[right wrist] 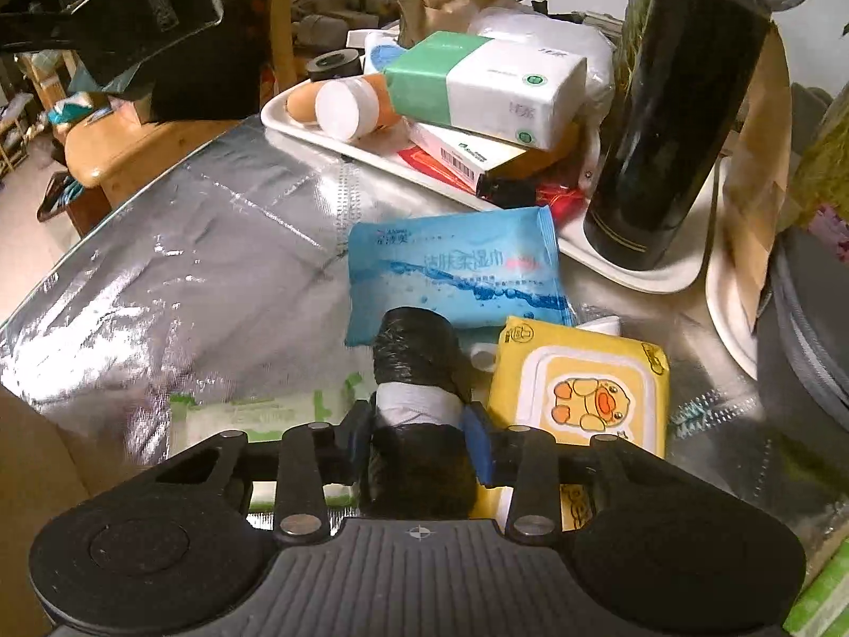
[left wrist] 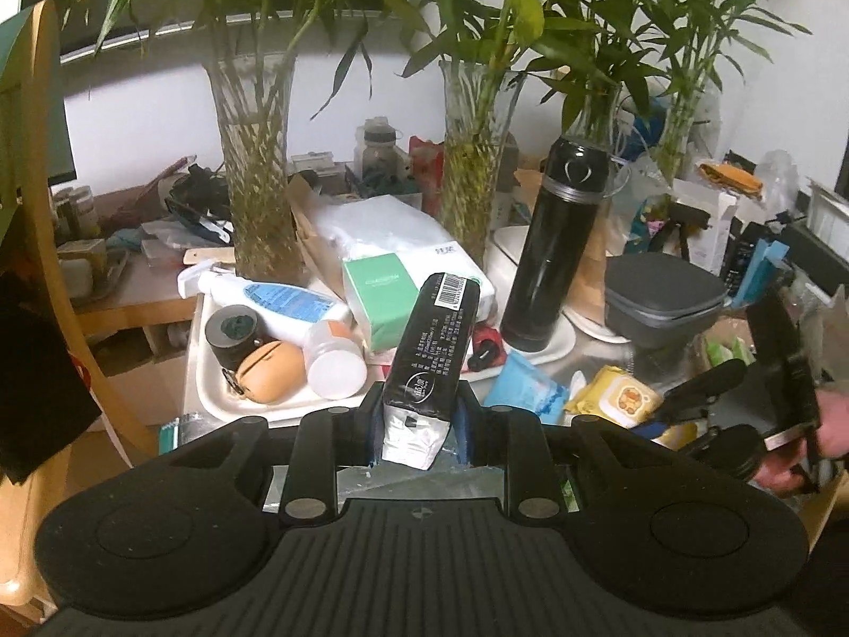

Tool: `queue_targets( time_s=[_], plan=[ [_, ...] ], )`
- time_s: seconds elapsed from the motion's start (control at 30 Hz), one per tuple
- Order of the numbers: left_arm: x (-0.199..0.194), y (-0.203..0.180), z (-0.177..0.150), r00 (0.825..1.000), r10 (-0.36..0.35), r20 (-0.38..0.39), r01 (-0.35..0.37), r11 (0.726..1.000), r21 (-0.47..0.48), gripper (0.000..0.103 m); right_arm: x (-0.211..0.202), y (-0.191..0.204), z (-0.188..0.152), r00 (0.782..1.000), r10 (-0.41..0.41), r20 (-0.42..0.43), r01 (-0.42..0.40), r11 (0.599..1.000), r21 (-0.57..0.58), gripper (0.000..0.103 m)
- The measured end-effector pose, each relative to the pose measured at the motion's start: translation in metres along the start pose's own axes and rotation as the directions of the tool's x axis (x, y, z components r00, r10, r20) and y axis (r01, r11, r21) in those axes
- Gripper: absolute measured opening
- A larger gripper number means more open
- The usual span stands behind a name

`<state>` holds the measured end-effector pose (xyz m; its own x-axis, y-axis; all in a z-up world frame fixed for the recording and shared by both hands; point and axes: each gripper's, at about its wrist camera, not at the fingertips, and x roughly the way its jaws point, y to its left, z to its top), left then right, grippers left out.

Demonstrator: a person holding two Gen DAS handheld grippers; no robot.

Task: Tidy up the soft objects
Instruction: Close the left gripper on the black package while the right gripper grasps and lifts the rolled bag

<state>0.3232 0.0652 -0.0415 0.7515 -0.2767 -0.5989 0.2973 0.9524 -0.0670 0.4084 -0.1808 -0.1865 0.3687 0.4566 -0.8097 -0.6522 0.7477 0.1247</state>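
My left gripper [left wrist: 416,424] is shut on a black tissue pack [left wrist: 435,350] with a white barcode label, held end-on above the cluttered table. My right gripper [right wrist: 419,424] points down at the foil-covered table [right wrist: 212,244], its blue pads [right wrist: 480,446] pressed on both sides of a black roll of plastic bags [right wrist: 414,350] with a pale band. Just beyond the roll lies a blue wet-wipe pack [right wrist: 451,270]. A yellow duck-print wipe pack [right wrist: 583,382] sits to its right, and a green-and-white pack [right wrist: 254,414] lies flat to its left.
A white tray [right wrist: 318,127] behind holds a green-and-white tissue pack [right wrist: 488,85], bottles and a brown egg-shaped case. A tall black flask [right wrist: 674,106] stands on a second tray at right, beside a grey zip case [left wrist: 663,292]. Glass vases of bamboo [left wrist: 260,170] line the back.
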Motion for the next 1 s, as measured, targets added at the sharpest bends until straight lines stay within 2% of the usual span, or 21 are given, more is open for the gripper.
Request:
queue_targets(
  time_s=[0.6, 1.0],
  plan=[
    [0.003, -0.004, -0.001, 1.000, -0.018, -0.010, 0.018, 1.000, 0.000, 0.026, 0.022, -0.001, 0.004, 1.000, 0.006, -0.017, -0.005, 0.999, 0.042, 0.044],
    [0.004, -0.004, -0.001, 1.000, -0.016, -0.024, 0.016, 1.000, -0.007, 0.026, -0.010, 0.004, 0.013, 0.999, -0.002, 0.034, 0.002, 1.000, 0.015, 0.043]
  ],
)
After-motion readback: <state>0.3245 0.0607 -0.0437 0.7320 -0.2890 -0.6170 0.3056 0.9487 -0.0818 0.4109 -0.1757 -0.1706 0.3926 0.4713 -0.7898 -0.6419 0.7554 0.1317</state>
